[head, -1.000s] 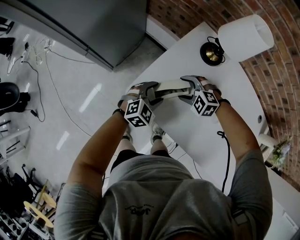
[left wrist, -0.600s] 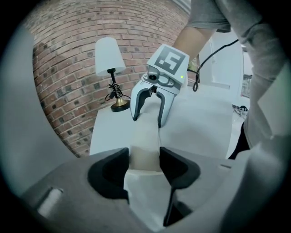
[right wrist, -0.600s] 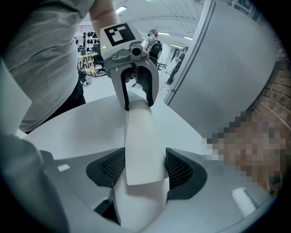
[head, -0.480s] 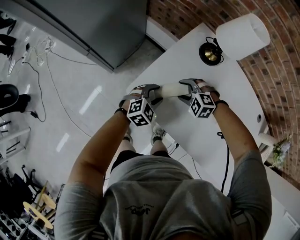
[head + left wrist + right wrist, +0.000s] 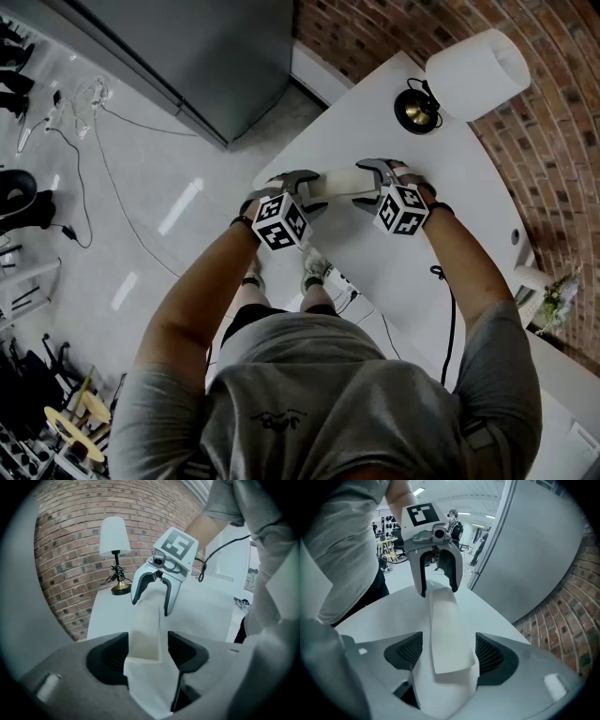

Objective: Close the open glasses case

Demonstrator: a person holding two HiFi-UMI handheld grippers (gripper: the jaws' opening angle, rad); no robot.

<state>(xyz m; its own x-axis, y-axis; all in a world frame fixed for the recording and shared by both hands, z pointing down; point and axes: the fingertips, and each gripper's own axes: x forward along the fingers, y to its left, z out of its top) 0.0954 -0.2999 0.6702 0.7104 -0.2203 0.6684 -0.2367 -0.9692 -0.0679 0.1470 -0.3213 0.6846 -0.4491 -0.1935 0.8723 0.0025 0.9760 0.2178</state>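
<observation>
Fingers [image 5: 105,660] of left gripper [image 5: 312,186]: just eased apart, released, with one end of the long white hard-shell glasses case [image 5: 342,180] between them and a slim gap at one pad. Fingers [image 5: 493,654] of right gripper [image 5: 372,185]: likewise just eased apart, loose about the case's other end. Case: lid down, lying on the white bench [image 5: 394,272], near the white-shaded brass-footed lamp [image 5: 473,61], its right-gripper end nearer that lamp.

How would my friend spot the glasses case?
Find the white table by the brick wall. Near the person, the glasses case runs from left tool to right tool, an end between each one's jaws, which have just been opening. Unlike the upright lamp farther back, it is a long pale bar.
</observation>
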